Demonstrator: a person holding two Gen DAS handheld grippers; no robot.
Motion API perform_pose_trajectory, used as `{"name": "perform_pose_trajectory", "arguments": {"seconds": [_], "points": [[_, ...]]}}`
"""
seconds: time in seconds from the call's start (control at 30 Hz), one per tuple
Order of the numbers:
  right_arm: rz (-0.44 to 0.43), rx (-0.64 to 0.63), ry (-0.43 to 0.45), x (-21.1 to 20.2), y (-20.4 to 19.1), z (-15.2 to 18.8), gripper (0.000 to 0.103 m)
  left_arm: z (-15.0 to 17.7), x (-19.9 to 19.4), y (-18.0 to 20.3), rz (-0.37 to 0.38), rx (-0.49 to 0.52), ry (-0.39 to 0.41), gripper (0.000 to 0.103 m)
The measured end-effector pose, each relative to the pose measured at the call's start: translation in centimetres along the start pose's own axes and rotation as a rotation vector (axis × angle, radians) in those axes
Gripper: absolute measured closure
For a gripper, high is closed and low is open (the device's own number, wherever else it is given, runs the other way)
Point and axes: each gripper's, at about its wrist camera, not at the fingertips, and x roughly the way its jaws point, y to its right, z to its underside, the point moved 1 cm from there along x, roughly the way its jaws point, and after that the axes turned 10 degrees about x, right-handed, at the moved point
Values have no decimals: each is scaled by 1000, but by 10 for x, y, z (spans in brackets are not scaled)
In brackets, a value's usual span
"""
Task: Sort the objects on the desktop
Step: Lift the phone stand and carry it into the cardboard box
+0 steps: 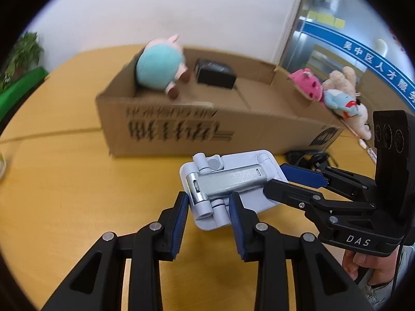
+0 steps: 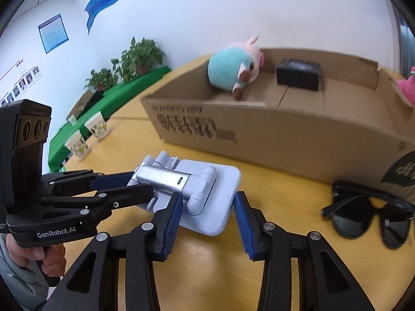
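Observation:
A light blue folding phone stand (image 1: 228,186) with a silver arm lies on the yellow table, also in the right wrist view (image 2: 197,194). My left gripper (image 1: 208,202) has its jaws closed on the stand's hinge end; it also shows in the right wrist view (image 2: 135,184). My right gripper (image 2: 207,202) straddles the stand's base plate with its jaws around it, apparently gripping; in the left wrist view it (image 1: 275,178) reaches in from the right. A cardboard box (image 2: 285,127) behind holds a teal plush (image 2: 233,64) and a black box (image 2: 298,73).
Black sunglasses (image 2: 368,210) lie on the table to the right of the stand. Pink and beige plush toys (image 1: 332,90) sit at the box's right end. Paper cups (image 2: 88,134) stand at the table's left edge, by a green cloth and potted plants (image 2: 137,57).

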Motion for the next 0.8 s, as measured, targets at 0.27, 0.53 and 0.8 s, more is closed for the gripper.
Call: {"name": "perform_pose_trajectory", "arguments": {"seconds": [0.27, 0.53, 0.8], "points": [[56, 11, 174, -68, 14, -53, 64, -77, -5, 31, 65, 96, 95, 72], [121, 21, 277, -95, 39, -121, 64, -157, 10, 44, 96, 163, 148, 72], [81, 44, 217, -65, 70, -187, 65, -214, 43, 19, 60, 161, 142, 73]]}}
